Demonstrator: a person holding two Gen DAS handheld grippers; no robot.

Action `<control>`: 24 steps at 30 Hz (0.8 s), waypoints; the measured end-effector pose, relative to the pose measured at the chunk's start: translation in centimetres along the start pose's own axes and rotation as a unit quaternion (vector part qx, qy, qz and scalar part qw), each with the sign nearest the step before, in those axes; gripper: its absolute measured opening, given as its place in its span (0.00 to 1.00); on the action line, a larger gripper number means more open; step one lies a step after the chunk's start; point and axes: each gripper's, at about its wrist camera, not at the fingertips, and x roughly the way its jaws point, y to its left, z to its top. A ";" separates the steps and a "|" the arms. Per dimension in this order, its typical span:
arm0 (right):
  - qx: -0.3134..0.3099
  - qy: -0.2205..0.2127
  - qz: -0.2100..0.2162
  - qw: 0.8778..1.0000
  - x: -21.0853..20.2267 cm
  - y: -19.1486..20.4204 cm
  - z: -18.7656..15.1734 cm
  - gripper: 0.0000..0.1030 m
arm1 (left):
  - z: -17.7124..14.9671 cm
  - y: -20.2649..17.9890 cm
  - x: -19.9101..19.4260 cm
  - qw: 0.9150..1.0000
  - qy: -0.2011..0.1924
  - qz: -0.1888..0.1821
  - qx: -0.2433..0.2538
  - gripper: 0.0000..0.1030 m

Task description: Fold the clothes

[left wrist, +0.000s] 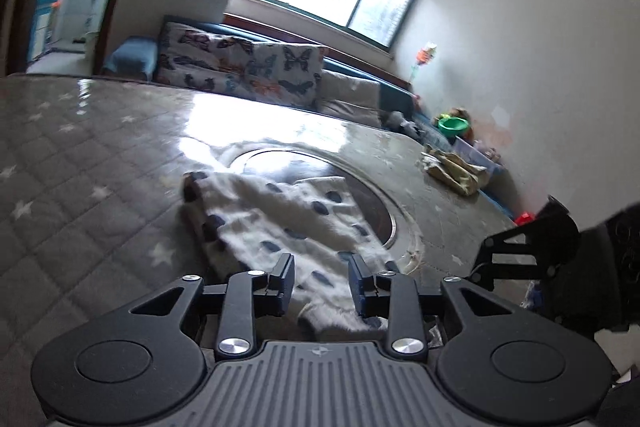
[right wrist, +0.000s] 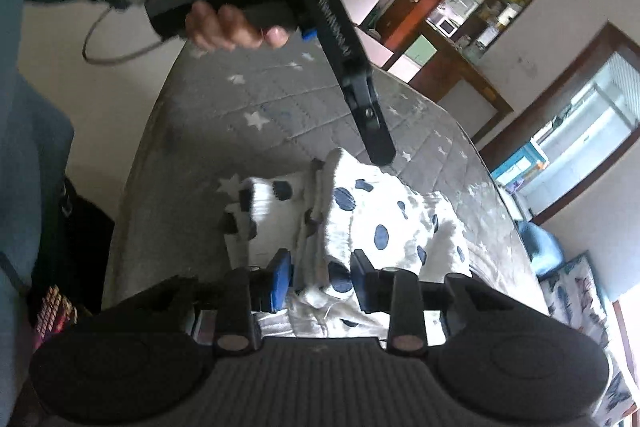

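Clothes here means one fluffy white garment (left wrist: 288,223) with dark blue dots, lying bunched on a grey quilted bench (left wrist: 80,179) with white stars. In the left wrist view it sits at about 12 o'clock from the left gripper (left wrist: 321,281), partly over a round metal ring (left wrist: 360,183) set into the bench top. The left fingers (left wrist: 285,277) are spread apart with the cloth's near edge between them, not pinched yet. In the right wrist view the right gripper (right wrist: 322,277) is also spread wide, with a thick fold of the garment standing between its fingers (right wrist: 280,279); whether they touch it is hard to tell. The left gripper comes in from 12 o'clock there, its tip close to the far edge of the cloth. The garment looks partly doubled over but lumpy, so I think the folding is only begun. Flattening and neat folds are still left.
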 end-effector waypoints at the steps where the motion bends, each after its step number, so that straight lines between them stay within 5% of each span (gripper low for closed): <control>1: -0.009 0.006 -0.005 1.000 0.3 0.2 0.0 0.31 | -0.3 0.2 -0.3 1.000 -0.001 0.005 -0.009 0.41; 9: -0.047 0.034 -0.020 0.998 1.8 1.1 0.2 0.31 | -1.5 0.6 -0.6 0.997 0.020 0.002 -0.074 0.46; 13: -0.036 0.035 -0.025 0.998 1.8 0.8 0.3 0.22 | -1.4 0.6 -0.1 0.994 0.033 -0.011 -0.108 0.45; 24: -0.038 0.027 -0.044 0.998 1.8 0.9 0.6 0.38 | -1.4 1.9 0.5 0.980 0.058 -0.024 -0.189 0.14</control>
